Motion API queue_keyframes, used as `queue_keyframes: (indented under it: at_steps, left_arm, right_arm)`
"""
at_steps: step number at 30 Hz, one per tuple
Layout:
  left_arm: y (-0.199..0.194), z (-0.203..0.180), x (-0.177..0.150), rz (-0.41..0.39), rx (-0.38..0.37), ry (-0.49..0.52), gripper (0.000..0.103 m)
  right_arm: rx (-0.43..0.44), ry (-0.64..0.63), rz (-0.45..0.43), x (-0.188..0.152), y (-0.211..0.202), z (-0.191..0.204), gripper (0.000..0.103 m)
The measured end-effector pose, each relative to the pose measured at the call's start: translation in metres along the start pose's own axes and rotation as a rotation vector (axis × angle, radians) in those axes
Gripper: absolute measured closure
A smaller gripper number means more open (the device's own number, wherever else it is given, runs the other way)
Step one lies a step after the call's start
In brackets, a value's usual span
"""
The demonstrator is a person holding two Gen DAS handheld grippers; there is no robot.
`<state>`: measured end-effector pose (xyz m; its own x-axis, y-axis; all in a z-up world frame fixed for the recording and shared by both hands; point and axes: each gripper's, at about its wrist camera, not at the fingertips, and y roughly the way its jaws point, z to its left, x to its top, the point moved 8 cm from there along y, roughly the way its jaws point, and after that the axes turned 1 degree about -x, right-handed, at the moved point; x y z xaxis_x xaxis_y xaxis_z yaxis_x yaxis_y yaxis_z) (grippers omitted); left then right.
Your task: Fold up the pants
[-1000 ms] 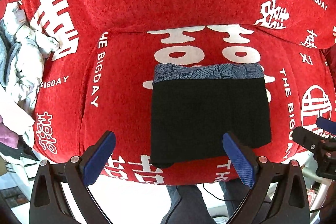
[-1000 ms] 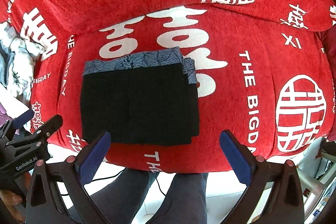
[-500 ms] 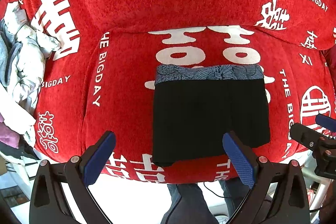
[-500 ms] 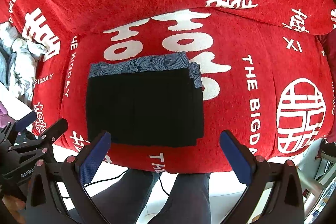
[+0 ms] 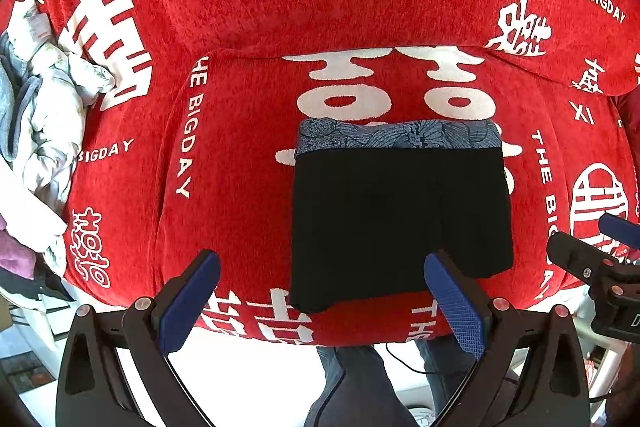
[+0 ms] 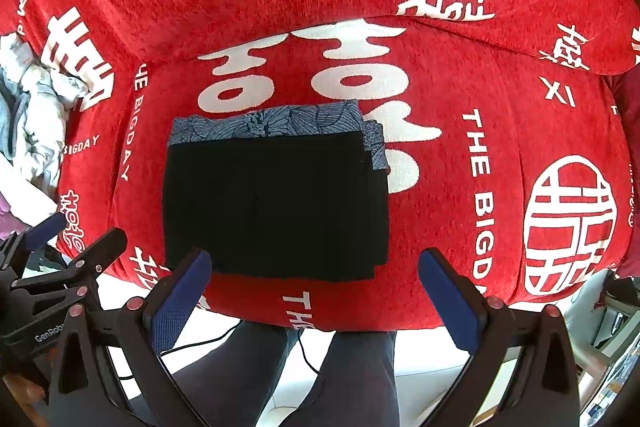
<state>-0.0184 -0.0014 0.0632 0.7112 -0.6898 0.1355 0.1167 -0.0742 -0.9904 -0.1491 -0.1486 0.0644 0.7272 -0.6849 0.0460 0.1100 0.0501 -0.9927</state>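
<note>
On the red sofa cover (image 5: 248, 195) the pants (image 5: 400, 219) lie folded, waistband away from both claws. Left claw (image 5: 320, 301) and right claw (image 6: 316, 301) hang released, empty, just before its near edge; neither looks clearly nearer.

Bright, even light (edges bowed)
</note>
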Motion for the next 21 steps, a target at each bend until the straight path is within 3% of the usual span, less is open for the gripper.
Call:
queue_keyframes:
  at_steps: [21]
  left_arm:
    - [0.0004,-0.0001,-0.0031,-0.001,-0.004,0.007,0.001]
  right_arm:
    - [-0.015,0.002,0.009,-0.0057,-0.0003,0.0002,0.0]
